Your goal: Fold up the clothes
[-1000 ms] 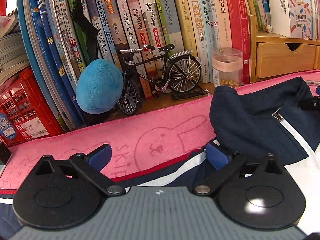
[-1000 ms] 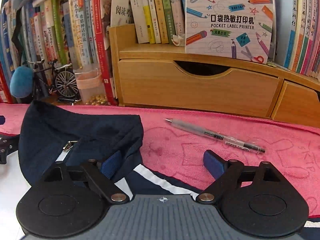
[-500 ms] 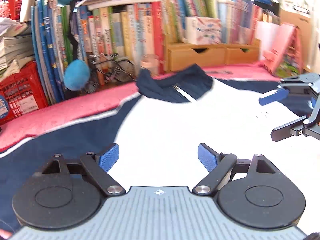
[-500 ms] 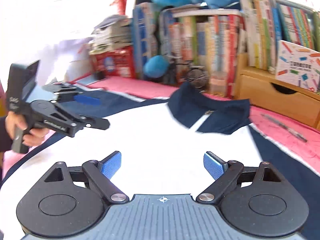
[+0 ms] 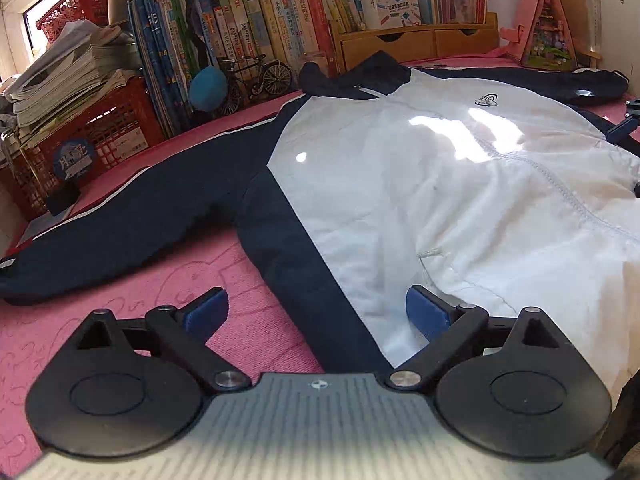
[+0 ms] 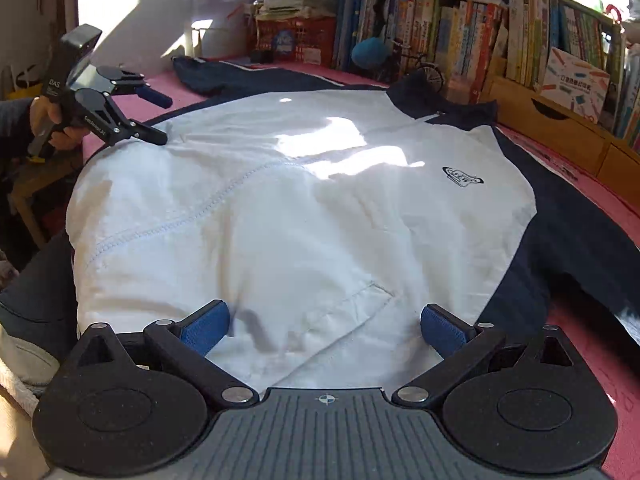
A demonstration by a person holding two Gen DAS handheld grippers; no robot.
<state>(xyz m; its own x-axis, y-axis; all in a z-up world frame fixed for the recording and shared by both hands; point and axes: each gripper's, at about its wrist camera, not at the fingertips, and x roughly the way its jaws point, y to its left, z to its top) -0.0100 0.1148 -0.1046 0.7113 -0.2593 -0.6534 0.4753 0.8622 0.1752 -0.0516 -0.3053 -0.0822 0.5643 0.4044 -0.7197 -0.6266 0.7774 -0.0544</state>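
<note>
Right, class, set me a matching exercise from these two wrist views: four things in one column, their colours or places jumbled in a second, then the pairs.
Column one:
1. jacket front
2. jacket sleeve
3. crate
4. model bicycle

Column two:
A. red, under stacked papers
B. white, with a small logo
C. standing before the books
D. navy, stretched across the pink cloth

Pairs: 1-B, 2-D, 3-A, 4-C

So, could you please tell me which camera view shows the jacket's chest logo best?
The right wrist view: the dark chest logo sits large and unobstructed on the white front of the jacket. The left wrist view shows it too, but smaller and farther off, near the collar.
</note>
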